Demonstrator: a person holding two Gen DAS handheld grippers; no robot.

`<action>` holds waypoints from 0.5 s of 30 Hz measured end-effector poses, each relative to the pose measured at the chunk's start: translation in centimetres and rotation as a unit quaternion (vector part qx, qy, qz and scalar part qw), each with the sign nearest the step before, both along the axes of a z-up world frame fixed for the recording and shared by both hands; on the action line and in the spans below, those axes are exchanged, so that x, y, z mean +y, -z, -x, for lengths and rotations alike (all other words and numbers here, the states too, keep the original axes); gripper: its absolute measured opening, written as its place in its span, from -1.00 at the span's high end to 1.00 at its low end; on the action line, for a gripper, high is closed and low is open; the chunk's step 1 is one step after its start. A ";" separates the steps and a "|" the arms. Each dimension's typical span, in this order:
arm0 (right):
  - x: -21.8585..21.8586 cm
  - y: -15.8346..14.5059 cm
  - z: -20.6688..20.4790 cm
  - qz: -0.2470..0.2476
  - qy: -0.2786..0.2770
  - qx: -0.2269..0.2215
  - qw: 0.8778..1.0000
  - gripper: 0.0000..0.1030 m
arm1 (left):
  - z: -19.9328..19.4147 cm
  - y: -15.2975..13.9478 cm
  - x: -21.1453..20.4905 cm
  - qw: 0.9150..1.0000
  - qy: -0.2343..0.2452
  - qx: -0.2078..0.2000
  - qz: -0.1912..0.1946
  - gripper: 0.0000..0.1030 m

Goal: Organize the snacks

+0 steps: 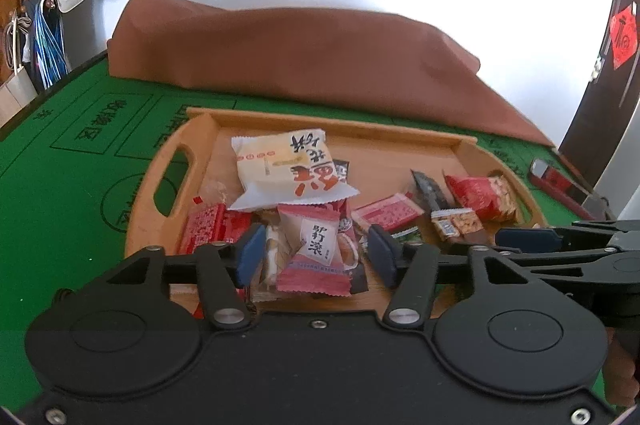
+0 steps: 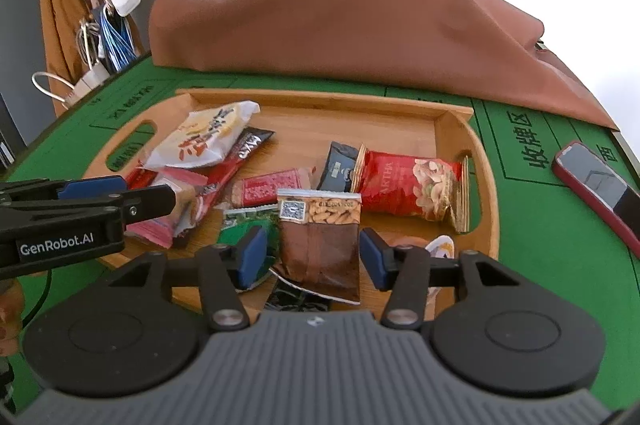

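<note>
The left gripper [image 1: 316, 255] hangs low in the frame over the near edge of the wooden tray [image 1: 160, 161], its blue pads about half spread. A pink-and-white snack packet [image 1: 320, 249] lies between them, and neither pad presses on it. The right gripper [image 2: 310, 257] is parted about as far, straddling a brown peanut packet [image 2: 320, 245] at lower centre, with gaps visible on both sides. The remaining snacks lie piled across the tray on the green table mat [image 2: 540, 225]. A red-cased phone [image 2: 596, 185] rests at the right.
</note>
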State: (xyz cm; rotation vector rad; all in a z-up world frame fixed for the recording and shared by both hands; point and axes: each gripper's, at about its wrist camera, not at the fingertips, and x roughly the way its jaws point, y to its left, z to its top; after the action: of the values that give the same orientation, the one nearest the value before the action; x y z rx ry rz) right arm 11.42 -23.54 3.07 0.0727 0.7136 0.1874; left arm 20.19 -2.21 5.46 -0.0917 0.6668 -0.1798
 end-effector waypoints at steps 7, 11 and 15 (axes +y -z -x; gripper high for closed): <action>-0.7 -1.4 2.4 -0.019 0.000 -0.024 1.000 -0.41 | 2.5 -1.4 0.2 1.000 0.007 -0.022 -0.009 -0.53; -1.1 -2.2 4.7 -0.019 0.006 -0.048 0.999 -0.51 | 4.2 -2.0 0.8 0.999 0.010 -0.032 -0.009 -0.69; -1.3 -2.4 7.3 -0.019 0.014 -0.070 0.997 -0.62 | 6.2 -2.1 1.4 0.999 0.011 -0.042 -0.018 -0.82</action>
State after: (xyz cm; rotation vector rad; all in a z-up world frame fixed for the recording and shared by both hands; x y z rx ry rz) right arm 4.11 -24.81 5.43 0.1036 0.5684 0.1777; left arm 13.98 -0.83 7.60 -0.0427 0.5871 -0.1913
